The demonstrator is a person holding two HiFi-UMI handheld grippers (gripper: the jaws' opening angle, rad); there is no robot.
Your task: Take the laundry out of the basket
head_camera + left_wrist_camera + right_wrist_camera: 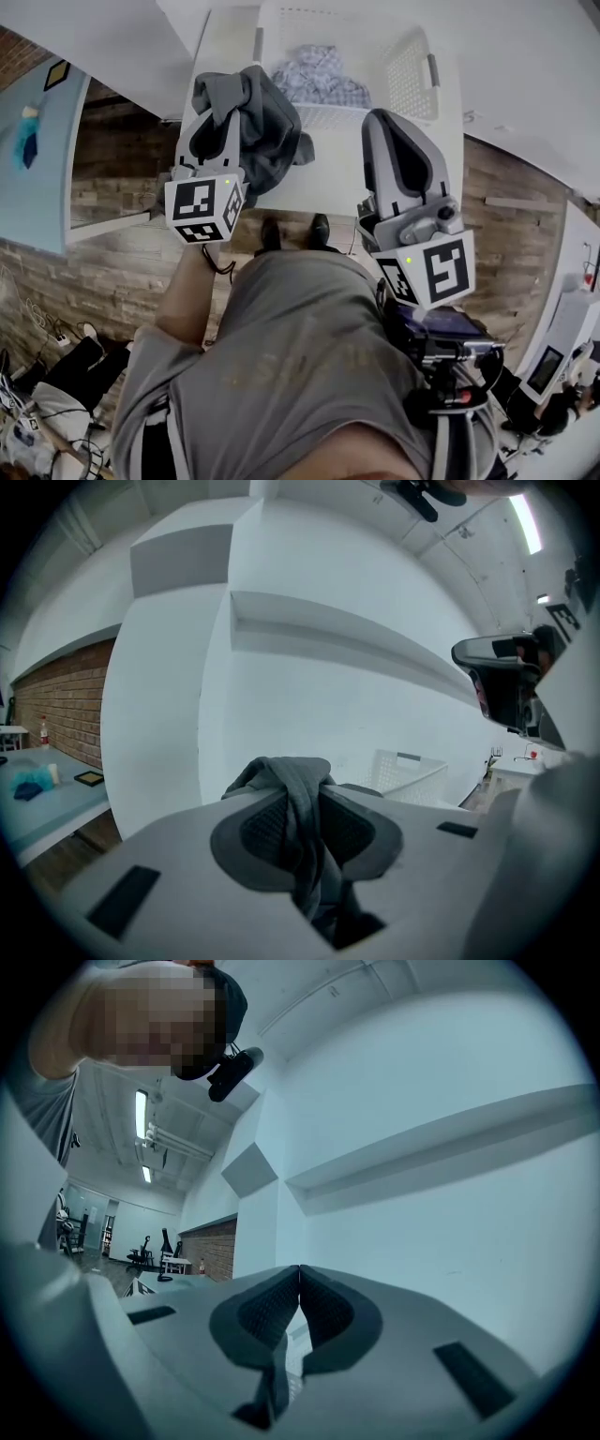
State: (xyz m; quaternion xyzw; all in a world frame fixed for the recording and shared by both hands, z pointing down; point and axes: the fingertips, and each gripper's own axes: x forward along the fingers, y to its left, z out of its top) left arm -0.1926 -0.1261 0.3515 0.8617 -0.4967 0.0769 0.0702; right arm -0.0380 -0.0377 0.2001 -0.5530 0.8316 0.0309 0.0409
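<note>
Over the table (328,173), a grey garment (270,127) is being gripped by the left gripper (221,111); patterned cloth (319,75) is waiting in the basket (414,64); right gripper (382,120) closed, empty.

Lab or studio space, not a home: bare white walls (309,696) ahead of the jaws, brick wall (61,700) to their left, ceiling strip lights (142,1115), gear on stands (150,1249) far left, cables (42,323) on the wood floor (122,272) below.

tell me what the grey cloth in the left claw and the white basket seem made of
The grey garment: soft knit-like fabric, matte; it drapes and bunches in folds. The basket: probably rigid white plastic, smooth; its wall is a moulded grid of small holes.
</note>
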